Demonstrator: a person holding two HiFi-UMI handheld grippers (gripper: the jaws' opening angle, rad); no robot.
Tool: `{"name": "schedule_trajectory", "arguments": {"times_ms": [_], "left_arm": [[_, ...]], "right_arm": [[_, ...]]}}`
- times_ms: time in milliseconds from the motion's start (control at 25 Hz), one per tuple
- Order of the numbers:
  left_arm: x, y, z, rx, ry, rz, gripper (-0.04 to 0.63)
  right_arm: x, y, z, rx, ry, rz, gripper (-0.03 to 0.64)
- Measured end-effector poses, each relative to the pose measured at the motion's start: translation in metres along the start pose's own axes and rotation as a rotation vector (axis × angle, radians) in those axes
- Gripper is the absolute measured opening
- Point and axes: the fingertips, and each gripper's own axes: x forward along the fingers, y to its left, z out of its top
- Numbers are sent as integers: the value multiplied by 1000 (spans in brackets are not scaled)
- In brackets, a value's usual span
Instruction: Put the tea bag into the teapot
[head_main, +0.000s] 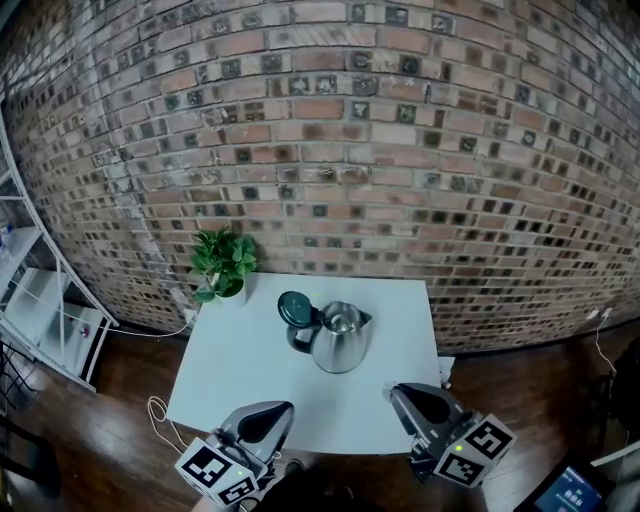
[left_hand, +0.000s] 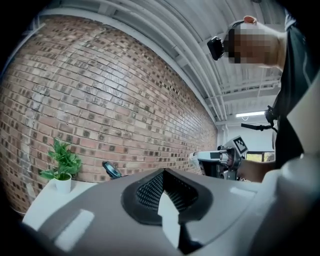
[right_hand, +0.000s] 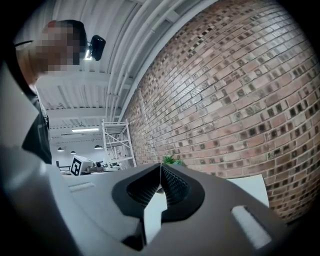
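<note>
A steel teapot stands on the white table, right of centre, with its dark lid flipped open to the left. No tea bag shows in any view. My left gripper hovers at the table's near edge, its jaws closed together with nothing between them. My right gripper hangs over the near right corner, also shut and empty. In the left gripper view the closed tips point toward the lid. The right gripper view shows its closed tips aimed along the brick wall.
A small potted plant sits at the table's back left corner against the brick wall. A white shelf rack stands at the far left. A white cable lies on the wooden floor by the table's near left corner.
</note>
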Motion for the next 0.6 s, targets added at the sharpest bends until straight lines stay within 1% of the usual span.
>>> {"name": "schedule_trajectory", "arguments": {"times_ms": [80,200,240,320,440,600], "left_arm": [[4,16,3,5,0,-9,2],[11,44,0,36,19,-22,2],[13,54,-4,36,28,-25,2],[19,72,-12,11,43,-38,2],[28,86,-19,-4,54,-81,2],[45,96,-22,9,59,-117,2]], "right_arm": [[18,-9,5,-4,-1,-23,8],[49,-25,8,-14,11,-69,8],[60,-32,7,-14,16,-88,8],[81,-48,3,-6,25,-130,8],[105,-71,-5,18,24,-187,8],[135,-96,-25,39,69,-211,8]]}}
